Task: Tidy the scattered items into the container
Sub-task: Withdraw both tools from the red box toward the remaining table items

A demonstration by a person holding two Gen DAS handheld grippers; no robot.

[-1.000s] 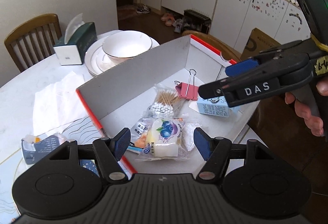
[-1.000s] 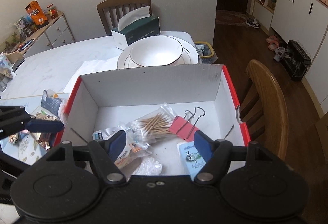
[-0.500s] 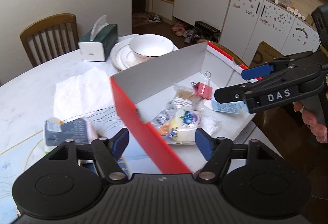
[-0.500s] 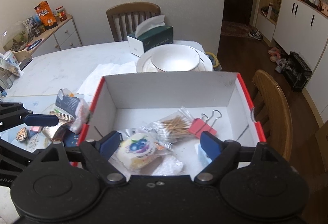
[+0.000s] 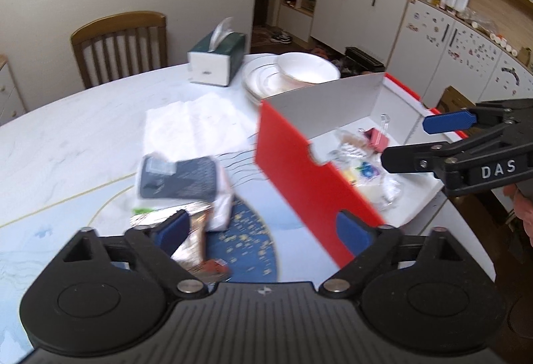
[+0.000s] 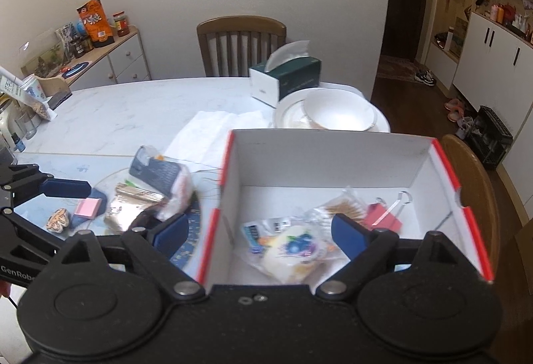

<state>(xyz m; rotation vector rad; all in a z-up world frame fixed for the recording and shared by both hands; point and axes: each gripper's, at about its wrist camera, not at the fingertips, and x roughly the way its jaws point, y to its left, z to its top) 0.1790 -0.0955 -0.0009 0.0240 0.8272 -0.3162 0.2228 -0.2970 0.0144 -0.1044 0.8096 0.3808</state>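
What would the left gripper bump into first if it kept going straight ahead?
Probably the silvery foil packet in the heap beside the red box; the open left gripper points down there, though blur hides the depth.

Motion blur smears the dark packet (image 5: 178, 179) and foil wrapper (image 5: 193, 237), leaving their print unreadable.

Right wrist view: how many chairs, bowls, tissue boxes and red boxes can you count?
Chairs: 2
Bowls: 1
Tissue boxes: 1
Red boxes: 1
Total: 5
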